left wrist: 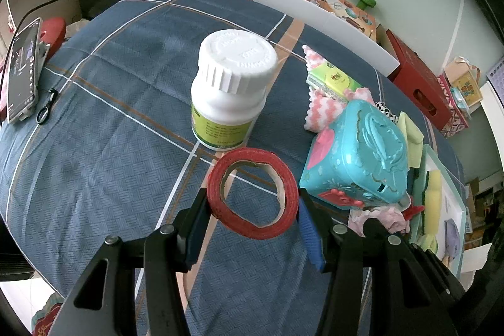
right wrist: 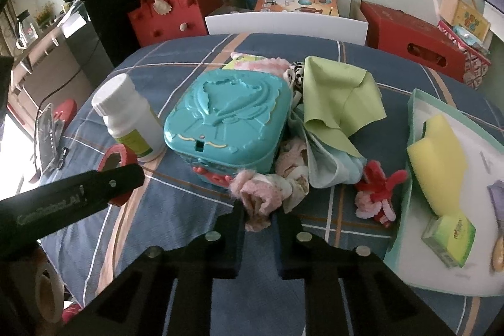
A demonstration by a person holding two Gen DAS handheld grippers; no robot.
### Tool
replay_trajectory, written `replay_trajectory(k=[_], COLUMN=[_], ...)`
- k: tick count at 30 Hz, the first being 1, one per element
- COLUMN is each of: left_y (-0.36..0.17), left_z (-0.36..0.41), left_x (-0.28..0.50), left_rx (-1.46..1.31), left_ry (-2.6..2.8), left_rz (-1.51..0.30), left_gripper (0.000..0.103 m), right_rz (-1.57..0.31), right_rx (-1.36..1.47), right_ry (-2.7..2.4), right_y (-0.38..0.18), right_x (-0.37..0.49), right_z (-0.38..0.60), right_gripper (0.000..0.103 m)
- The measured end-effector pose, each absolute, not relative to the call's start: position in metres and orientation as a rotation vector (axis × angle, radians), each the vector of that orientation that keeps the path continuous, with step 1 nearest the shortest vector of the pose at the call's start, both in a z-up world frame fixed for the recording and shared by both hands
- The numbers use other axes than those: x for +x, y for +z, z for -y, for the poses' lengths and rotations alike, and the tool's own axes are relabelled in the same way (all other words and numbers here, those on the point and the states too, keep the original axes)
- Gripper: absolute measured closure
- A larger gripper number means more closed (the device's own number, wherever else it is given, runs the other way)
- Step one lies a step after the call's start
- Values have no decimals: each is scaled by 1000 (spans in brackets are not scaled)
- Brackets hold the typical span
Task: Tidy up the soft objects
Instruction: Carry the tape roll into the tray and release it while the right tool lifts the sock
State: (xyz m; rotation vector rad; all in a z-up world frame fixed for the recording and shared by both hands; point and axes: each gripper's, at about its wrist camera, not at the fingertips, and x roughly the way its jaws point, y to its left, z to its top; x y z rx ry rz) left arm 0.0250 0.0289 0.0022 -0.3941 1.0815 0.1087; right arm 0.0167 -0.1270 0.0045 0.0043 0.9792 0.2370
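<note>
Pink fluffy sock pinched in right hand-held gripper; left hand-held gripper clasps red tape roll.

Right wrist view: bottle sitting left of box, tape roll before the bottle. Cloth lying right of box, sponge resting in tray further right.

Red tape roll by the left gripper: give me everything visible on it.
The red tape roll is a thin, flat ring with a red outer face and a brown cardboard core, squashed slightly out of round. It sits clamped between the left gripper fingers, tilted over the blue checked cloth, just in front of the white bottle.
</note>
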Motion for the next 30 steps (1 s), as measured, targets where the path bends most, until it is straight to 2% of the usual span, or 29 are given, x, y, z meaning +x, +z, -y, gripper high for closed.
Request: replay_trajectory(k=[7,15,30], left_y=[4,14,59], left_z=[-30,-31,-13], left_x=[25,21,15], left_rx=[-393,-386,-331], left_ry=[106,106,61], left_rz=[-1075,-1039,-934], left_gripper=[48,48,48], right_rz=[-957,-836,-698], right_rx=[18,44,86], right_ry=[238,248,196], right_y=[13,53,107], right_x=[10,-11,-24], right_z=[130,139,165], right_gripper=[91,91,91])
